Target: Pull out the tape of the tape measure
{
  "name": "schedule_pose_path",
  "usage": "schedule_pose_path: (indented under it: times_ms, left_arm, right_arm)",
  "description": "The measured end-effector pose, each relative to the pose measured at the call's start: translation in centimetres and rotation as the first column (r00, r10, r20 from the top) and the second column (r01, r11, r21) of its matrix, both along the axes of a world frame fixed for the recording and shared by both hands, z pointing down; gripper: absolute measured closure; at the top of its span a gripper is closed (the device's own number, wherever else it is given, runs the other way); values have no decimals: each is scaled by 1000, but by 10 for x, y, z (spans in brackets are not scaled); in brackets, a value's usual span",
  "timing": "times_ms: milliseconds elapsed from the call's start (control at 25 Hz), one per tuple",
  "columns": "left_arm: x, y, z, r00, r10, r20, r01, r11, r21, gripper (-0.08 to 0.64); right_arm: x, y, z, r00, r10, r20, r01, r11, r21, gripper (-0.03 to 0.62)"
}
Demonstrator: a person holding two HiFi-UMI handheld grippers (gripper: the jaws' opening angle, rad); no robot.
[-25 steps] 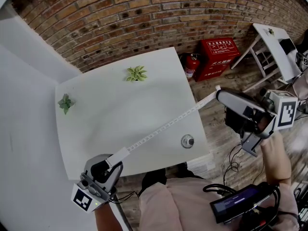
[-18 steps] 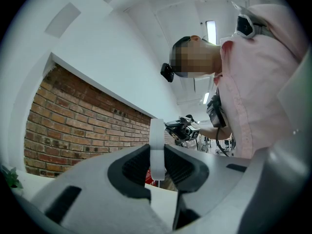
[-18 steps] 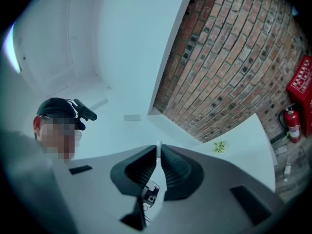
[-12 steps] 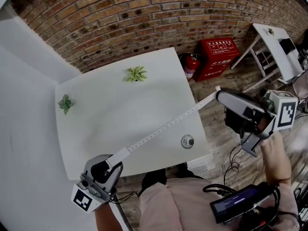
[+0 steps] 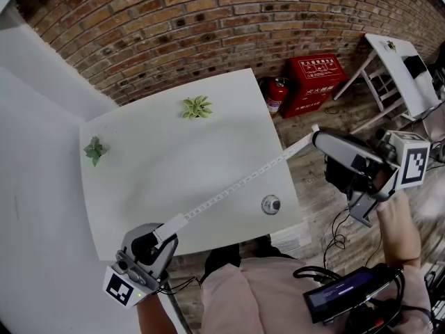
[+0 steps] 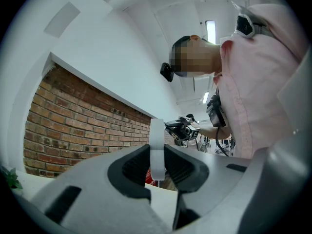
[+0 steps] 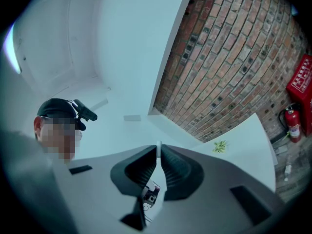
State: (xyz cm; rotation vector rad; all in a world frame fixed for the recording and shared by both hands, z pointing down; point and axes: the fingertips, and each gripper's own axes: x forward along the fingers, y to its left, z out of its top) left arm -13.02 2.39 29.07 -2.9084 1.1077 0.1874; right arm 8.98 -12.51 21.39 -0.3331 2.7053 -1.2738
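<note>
- Nearby, at the tabletop's point(image 5: 160, 152) front edge, the left gripper point(image 5: 165, 235) is clamped on the tape measure's white case point(image 5: 171, 226). In the left gripper view the case point(image 6: 157, 147) stands upright, pinched between the two dark pads point(image 6: 131, 165).
- From the case, the tape point(image 5: 243, 181) runs taut on a diagonal over the tabletop and past its right edge.
- Just beside the tape, near the right front corner, a small round metal thing point(image 5: 270, 203) sits on the tabletop.
- Out past that edge, over the wooden floor point(image 5: 313, 186), the right gripper point(image 5: 317, 136) holds the tape's far end. In the right gripper view its jaws are nearly together, with only the thin white tape point(image 7: 159, 150) between them.
- Farther back on the tabletop are two small green plants, one near the left edge point(image 5: 94, 148) and one toward the far side point(image 5: 197, 106).
- Beyond, against the brick wall point(image 5: 174, 26), a fire extinguisher point(image 5: 276, 92) stands beside a red box point(image 5: 316, 82).
</note>
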Motion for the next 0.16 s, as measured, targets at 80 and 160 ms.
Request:
schedule_pose_path:
  times_ms: [80, 160]
  left_arm:
    - [0, 0, -1, 1000, -1, 1, 1, 1000, 0, 465]
    - [0, 1, -2, 1000, -1, 1, 1, 1000, -1, 465]
  right_arm:
    - [1, -1, -1, 1000, 7, -1, -7, 1000, 6, 560]
    - [1, -2, -3, 1000, 14, -1, -14, 1000, 14, 560]
